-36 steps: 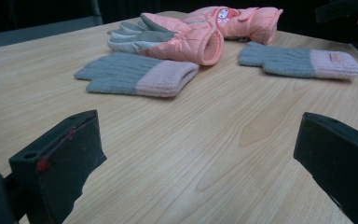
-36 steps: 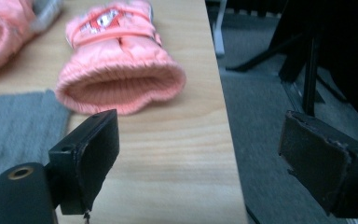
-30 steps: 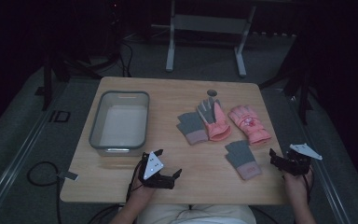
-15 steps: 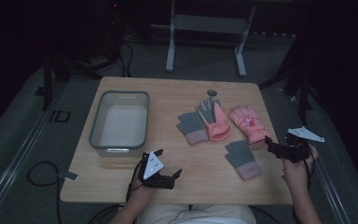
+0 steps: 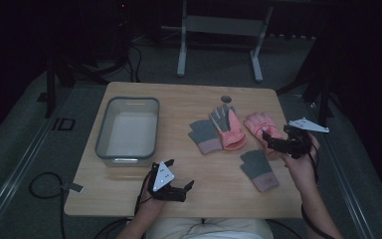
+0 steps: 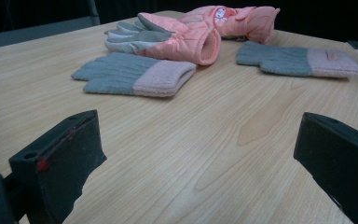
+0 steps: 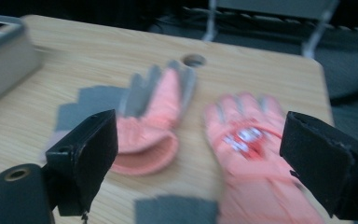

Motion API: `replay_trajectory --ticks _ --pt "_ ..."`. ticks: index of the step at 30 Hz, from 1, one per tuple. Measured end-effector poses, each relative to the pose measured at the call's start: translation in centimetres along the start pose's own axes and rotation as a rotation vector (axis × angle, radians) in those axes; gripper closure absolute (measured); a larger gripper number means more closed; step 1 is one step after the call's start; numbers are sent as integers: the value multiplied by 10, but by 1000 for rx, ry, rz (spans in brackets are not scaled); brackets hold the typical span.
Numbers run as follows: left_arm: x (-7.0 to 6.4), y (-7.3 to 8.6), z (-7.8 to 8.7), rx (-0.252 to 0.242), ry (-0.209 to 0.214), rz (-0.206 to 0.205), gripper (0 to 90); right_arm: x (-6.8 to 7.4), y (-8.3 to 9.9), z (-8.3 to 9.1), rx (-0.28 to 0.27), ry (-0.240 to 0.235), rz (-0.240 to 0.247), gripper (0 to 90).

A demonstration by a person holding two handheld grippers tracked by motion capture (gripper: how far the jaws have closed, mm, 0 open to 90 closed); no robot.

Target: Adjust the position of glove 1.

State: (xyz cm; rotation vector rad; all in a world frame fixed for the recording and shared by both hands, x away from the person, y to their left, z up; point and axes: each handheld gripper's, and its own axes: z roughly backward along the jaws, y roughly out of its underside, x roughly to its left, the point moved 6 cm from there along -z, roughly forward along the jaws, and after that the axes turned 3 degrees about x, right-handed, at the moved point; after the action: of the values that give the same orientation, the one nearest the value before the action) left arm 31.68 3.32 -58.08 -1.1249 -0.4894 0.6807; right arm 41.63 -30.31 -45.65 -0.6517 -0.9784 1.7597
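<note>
Right tool [image 5: 271, 141] of mine hangs over the right side of the table [image 5: 189, 99] with its jaws spread wide and nothing between them, tipped down toward the pink glove with the printed patch [image 7: 247, 135], which lies palm-down just beyond it. I hold it there, I judge, because that glove is the nearest thing to take, and wide jaws can straddle its padded bulk. My left tool [image 5: 179, 189] rests low at the near edge, jaws likewise apart and empty, out of the way and pointed at the gloves. A second pink glove [image 6: 177, 37] with grey fingers lies toward the middle, partly over a grey knitted glove with a pink cuff [image 6: 135, 74]; its mate [image 6: 298, 60] lies apart, nearer me. The grey tub [image 5: 127, 129] sits on the left with bare table around it, a likely place to drop gloves, though I am told no goal.
</note>
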Motion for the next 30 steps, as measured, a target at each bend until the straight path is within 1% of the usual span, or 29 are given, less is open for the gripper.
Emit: replay_trajectory --ticks 3,4,5,6,8,10,13,15,18,20,21,23,24,25,27,30 --pt "0 0 0 0 1 0 7 13 -8 -6 -15 -21 41 143" --pt "0 0 0 1 2 0 7 17 -11 -9 -14 -37 49 149" --pt "0 0 0 1 2 0 7 21 -13 -11 -18 -51 60 171" --pt "0 0 0 1 3 0 7 26 -16 -14 -24 -62 75 222" --pt "0 0 0 2 4 1 7 35 -21 -19 -20 -98 92 230" --pt "0 0 0 1 6 1 7 46 -25 -25 -14 -121 117 261" --pt "0 0 0 2 8 -2 7 61 -29 -35 4 -150 152 261" --pt "-1 0 0 1 10 -2 7 70 -30 -44 28 -161 159 262" --pt "-1 0 0 0 11 -5 7 81 -32 -56 52 -186 161 261" --pt "-1 0 0 2 11 -5 7 89 -33 -64 75 -213 163 261" --pt "-1 0 0 4 11 -6 7 92 -33 -68 78 -217 167 263" --pt "-1 0 0 3 12 -6 7 98 -35 -76 85 -234 180 295" --pt "-1 0 0 3 13 -5 7 100 -36 -80 85 -234 185 310" --pt "-1 0 0 3 13 -5 7 100 -36 -80 85 -234 185 310" --pt "-1 0 0 2 14 -3 7 107 -38 -90 96 -251 211 335" --pt "-1 0 0 2 16 -3 7 113 -38 -102 118 -273 231 371"
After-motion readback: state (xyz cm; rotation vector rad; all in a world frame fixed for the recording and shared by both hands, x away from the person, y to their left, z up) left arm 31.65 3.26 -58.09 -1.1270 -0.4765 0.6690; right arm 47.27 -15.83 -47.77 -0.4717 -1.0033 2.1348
